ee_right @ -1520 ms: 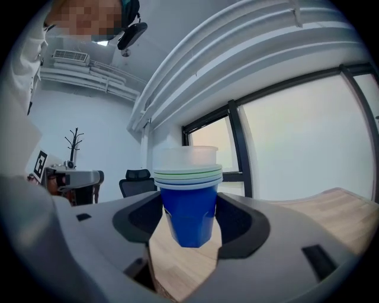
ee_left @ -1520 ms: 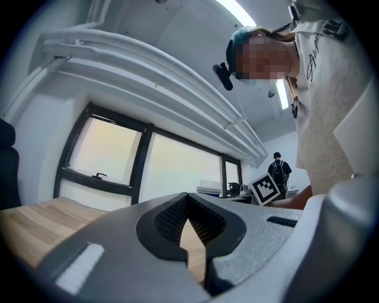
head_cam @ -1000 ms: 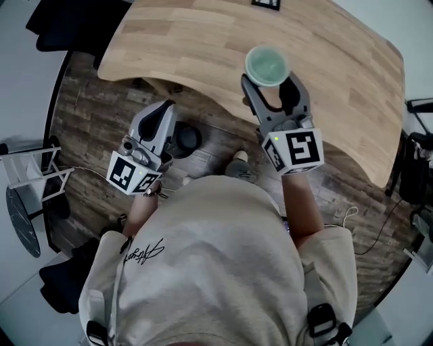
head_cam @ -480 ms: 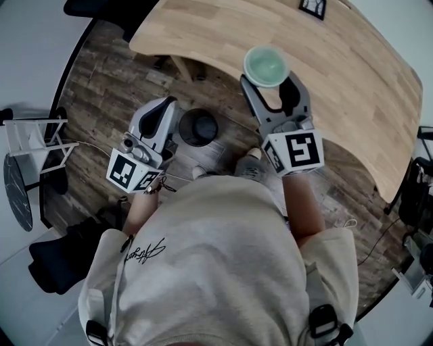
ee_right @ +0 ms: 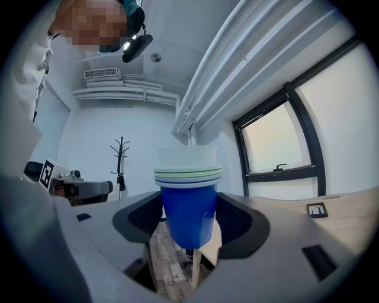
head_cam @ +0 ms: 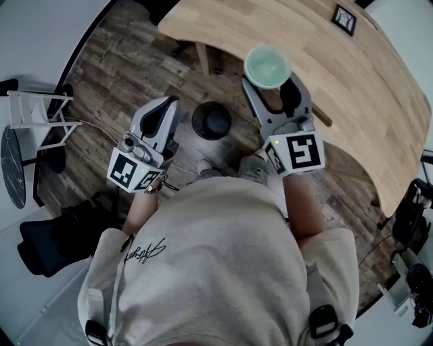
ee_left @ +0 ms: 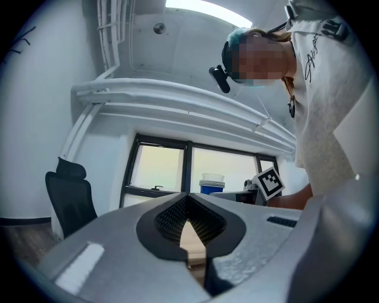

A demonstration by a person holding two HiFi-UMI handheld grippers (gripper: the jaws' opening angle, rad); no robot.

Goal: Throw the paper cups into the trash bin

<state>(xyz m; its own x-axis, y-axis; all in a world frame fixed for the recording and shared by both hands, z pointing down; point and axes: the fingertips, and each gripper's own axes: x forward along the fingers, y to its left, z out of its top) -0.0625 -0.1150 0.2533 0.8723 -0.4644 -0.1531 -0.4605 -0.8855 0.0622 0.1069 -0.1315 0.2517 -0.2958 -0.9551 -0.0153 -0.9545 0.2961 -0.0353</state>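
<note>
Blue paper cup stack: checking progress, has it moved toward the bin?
Yes, the blue paper cup stack has shifted closer to the round black trash bin.

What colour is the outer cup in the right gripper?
Outer cup is blue; clearest in right gripper view.

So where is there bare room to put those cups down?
The wooden table is bare except for a small frame. The plank floor left of the trash bin is free. It's crowded around the person's shoes beside the bin.
</note>
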